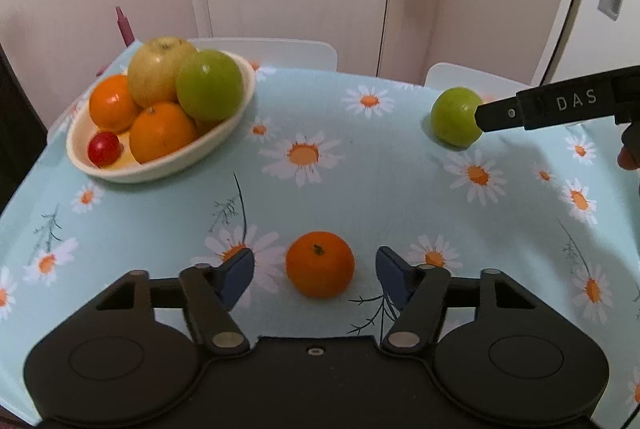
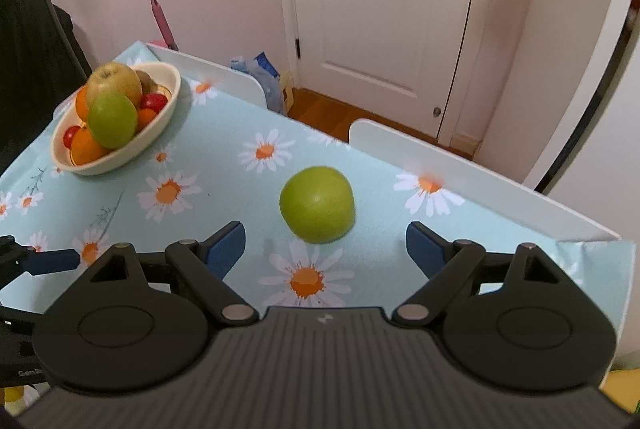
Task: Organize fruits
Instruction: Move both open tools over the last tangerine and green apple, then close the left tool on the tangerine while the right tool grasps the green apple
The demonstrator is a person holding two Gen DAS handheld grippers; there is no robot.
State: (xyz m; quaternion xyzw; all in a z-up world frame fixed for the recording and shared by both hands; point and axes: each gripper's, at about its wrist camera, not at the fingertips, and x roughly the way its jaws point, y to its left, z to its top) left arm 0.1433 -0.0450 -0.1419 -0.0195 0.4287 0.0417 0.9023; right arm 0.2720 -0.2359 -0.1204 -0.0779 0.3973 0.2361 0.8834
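A loose orange (image 1: 320,263) lies on the daisy-print tablecloth between the blue pads of my left gripper (image 1: 315,271). There is a gap on each side, so the jaws are open. A green apple (image 2: 317,204) sits just ahead of my right gripper (image 2: 325,243), whose jaws stand wide and clear of it. In the left wrist view that apple (image 1: 455,117) is at the far right, with one black right-gripper finger (image 1: 502,115) beside it. The cream oval bowl (image 1: 160,173) at the back left holds oranges, a green apple, a yellow apple and small red fruit.
The bowl (image 2: 120,165) is near the table's far left corner. White chair backs (image 2: 480,169) stand along the far edge. A closed white door (image 2: 380,9) is behind. The tablecloth (image 1: 340,189) shows bare between the bowl and the loose fruit.
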